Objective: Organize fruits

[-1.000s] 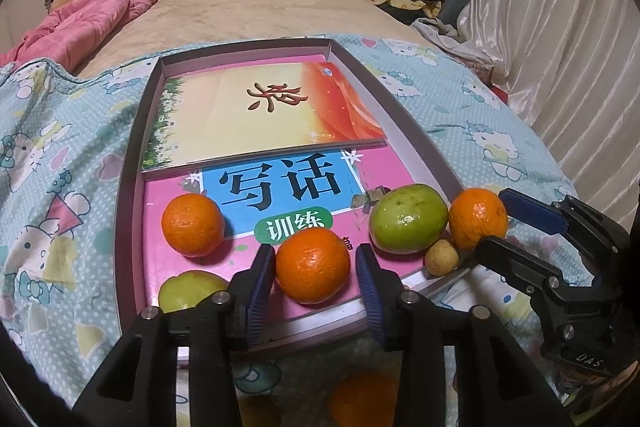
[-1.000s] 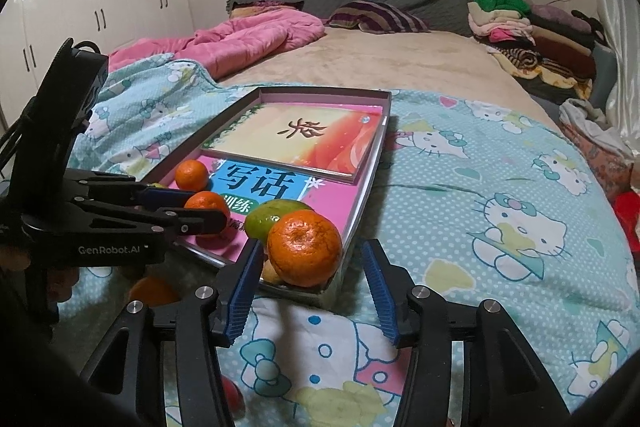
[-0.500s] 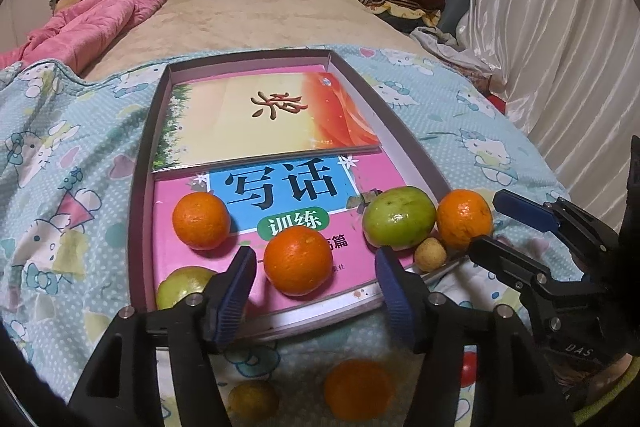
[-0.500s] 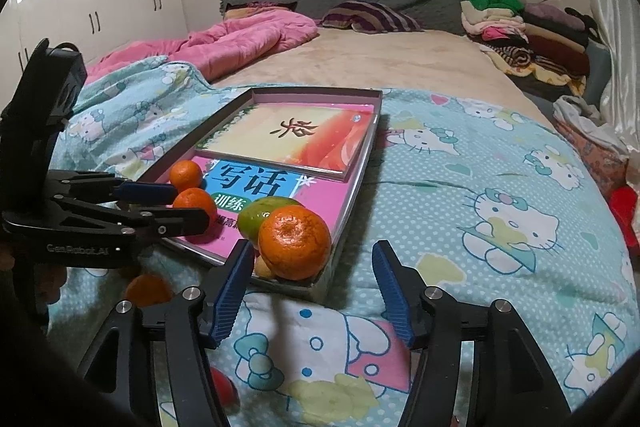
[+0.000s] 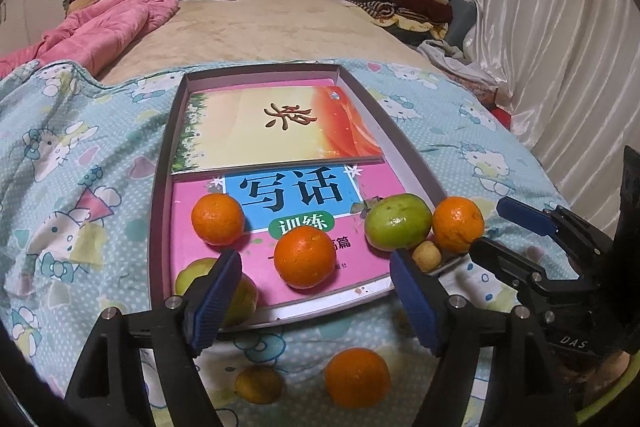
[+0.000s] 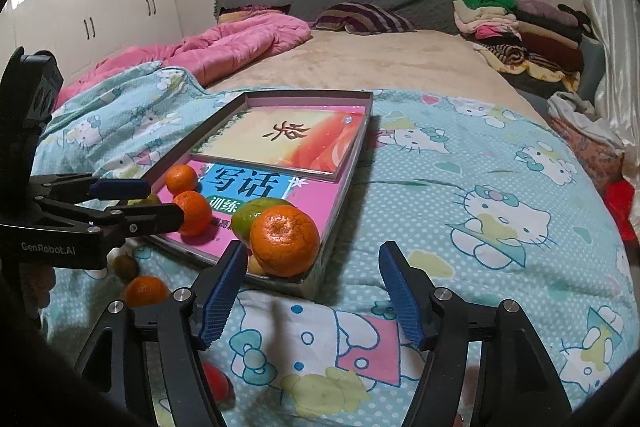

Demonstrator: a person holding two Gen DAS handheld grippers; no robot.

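Left wrist: left gripper point(image 5: 316, 297) fingers wide apart, empty, just short of the tray point(image 5: 160, 227) near edge. Tray sits on the blanket point(image 5: 72, 155) and holds 2 books point(image 5: 280, 131). On the pink book: 2 oranges point(image 5: 305, 256), green fruit point(image 5: 398, 221), another orange point(image 5: 458, 224) in the right corner, small yellow fruit point(image 5: 427, 255) touching it. Yellow-green fruit point(image 5: 240, 297) in the left corner, partly hidden by a finger. Loose on the blanket near the tray: 1 orange point(image 5: 357, 377), 1 small yellow fruit point(image 5: 259, 383). Right gripper point(image 5: 508, 227) at right, fingers apart, empty.

Right wrist: right gripper point(image 6: 314, 289) open wide, holding nothing, corner orange point(image 6: 285, 240) just ahead of the left finger. Left gripper point(image 6: 160, 201) at left, fingers parted. Red fruit point(image 6: 216, 381) on the blanket under the fingers.
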